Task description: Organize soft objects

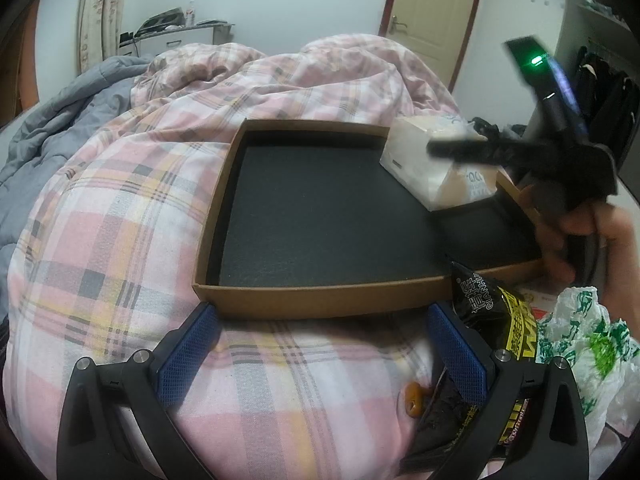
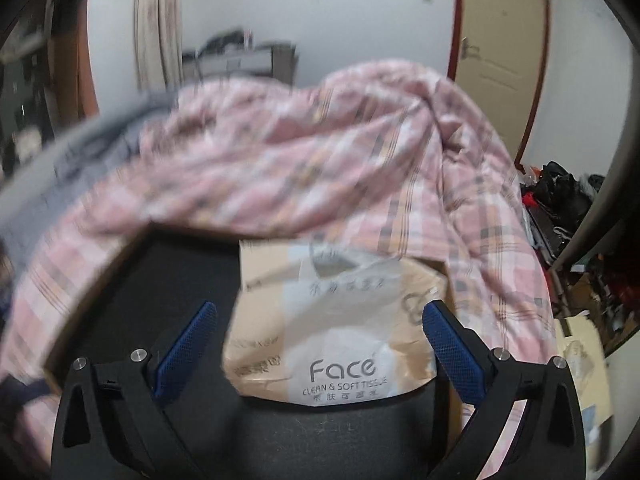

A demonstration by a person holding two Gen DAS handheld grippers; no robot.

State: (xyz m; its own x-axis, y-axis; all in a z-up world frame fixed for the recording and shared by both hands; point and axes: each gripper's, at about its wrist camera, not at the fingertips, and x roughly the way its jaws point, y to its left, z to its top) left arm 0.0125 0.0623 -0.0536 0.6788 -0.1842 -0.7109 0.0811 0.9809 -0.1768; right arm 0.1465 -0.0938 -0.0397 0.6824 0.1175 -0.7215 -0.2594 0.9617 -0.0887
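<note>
A shallow cardboard box (image 1: 320, 294) with a black foam floor lies on the pink plaid quilt (image 1: 120, 208). A white and beige tissue pack (image 1: 420, 168) rests in its far right corner. In the right wrist view the same tissue pack (image 2: 336, 332) lies between the fingers of my right gripper (image 2: 320, 312), which is open, its blue pads clear of the pack. The left wrist view shows that right gripper (image 1: 472, 148) blurred above the pack, held by a hand (image 1: 580, 236). My left gripper (image 1: 322, 318) is open at the box's near wall with nothing between its fingers.
A black and yellow snack bag (image 1: 496, 320) leans by my left gripper's right finger. A crumpled green and white plastic bag (image 1: 580, 344) lies to its right. A small orange object (image 1: 412, 400) sits on the quilt. A grey blanket (image 1: 60, 120) bunches at far left.
</note>
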